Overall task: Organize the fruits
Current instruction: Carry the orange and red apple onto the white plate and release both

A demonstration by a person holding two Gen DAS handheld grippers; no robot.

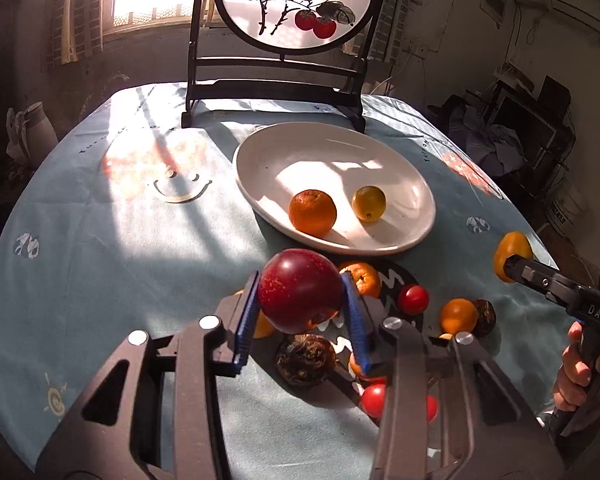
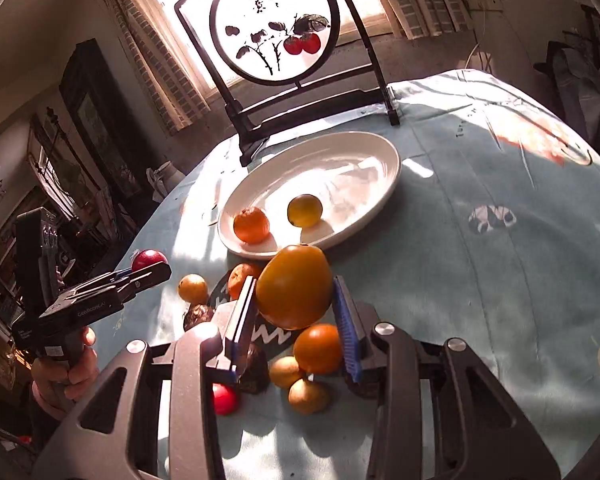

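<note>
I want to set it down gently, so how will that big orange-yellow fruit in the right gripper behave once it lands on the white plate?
The orange-yellow fruit looks round and smooth, so it will probably roll on the white plate, whose glossy surface slopes inward. It may bump the small yellow fruit or the orange already there. It looks firm between the fingers, unlikely to squash.

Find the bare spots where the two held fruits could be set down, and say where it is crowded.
The round white plate's far half, beyond the orange mandarin and yellow lemon, is bare. The near fruit pile is crowded.
</note>
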